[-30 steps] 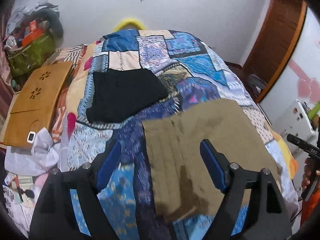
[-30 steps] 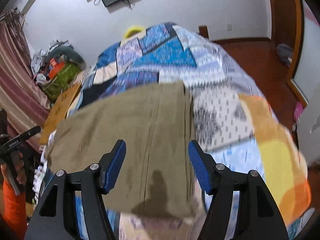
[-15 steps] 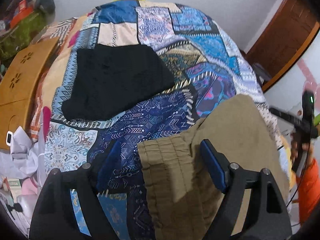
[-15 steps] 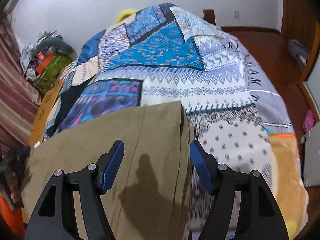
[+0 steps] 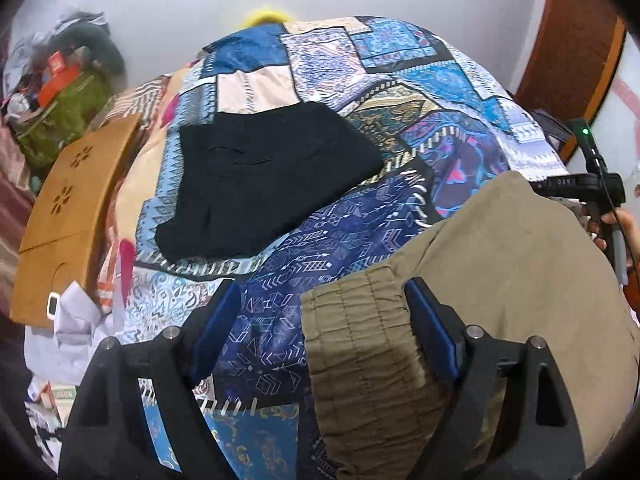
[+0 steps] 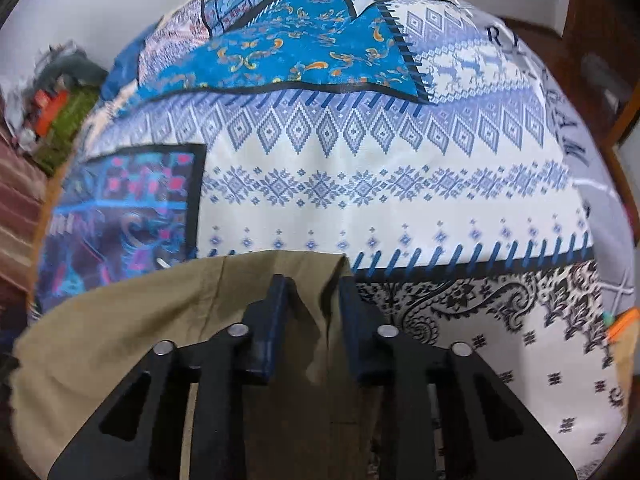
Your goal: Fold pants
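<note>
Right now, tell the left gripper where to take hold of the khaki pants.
Take the khaki pants at the gathered elastic waistband, on its corner nearest the left gripper. That thick, ridged band lies flat on the patchwork bedspread between the open jaws. Come down from above and close across its edge. The right gripper is closing on the far hem.

A: What does the room look like?
B: A bed fills the middle, covered by a patchwork quilt in blue, cream and purple prints. A plain pale wall stands behind it.
A: And at the sides?
B: A brown wooden door frame on the right; on the left, a tan carved wooden board leans beside a cluttered green bag.
</note>
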### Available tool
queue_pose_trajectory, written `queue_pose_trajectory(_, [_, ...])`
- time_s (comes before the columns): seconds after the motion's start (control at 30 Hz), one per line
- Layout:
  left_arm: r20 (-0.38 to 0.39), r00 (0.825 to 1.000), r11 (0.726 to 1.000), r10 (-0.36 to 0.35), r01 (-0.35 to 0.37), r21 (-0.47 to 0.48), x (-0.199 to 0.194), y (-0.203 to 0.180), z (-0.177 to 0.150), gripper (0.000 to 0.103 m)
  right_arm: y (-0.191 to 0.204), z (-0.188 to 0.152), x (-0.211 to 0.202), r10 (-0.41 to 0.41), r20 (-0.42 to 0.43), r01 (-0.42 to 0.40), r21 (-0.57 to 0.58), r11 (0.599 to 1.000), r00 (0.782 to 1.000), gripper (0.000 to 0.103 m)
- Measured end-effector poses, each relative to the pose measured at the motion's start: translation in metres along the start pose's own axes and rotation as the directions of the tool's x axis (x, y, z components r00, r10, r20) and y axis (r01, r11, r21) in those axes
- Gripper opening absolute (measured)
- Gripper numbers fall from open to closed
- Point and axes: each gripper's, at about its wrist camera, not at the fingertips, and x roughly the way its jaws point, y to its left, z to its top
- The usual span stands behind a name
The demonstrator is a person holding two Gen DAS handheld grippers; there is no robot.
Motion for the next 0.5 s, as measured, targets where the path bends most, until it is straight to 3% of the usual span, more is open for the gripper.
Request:
queue_pose_trajectory(0.2, [-0.031,0.999,1.0,-0.028,0.027,-0.016,-0.004,0.003,0.006,0.085,0.014,-0.001,-0.02,-0.073,-0.002,0.073,-0.018,0.997,0.997,0.022])
queue_pose_trajectory(0.37, [0.002,0.999,0.999,-0.039,0.039,0.036,-0.029,-0.011,0.019,0.084,0.034,-0.003,-0.07,0.11,0.057,-0.111,0.019,0.994,0.992,0.027])
queue_pose_trajectory(0.5, [0.033,0.994,0.994,-0.107,0.105,0.039,-0.045,-0.024,0.033,0.085,0.079,-0.016,-0.105,0.185,0.071,-0.178,-0.095,0.98,0.98,0.037])
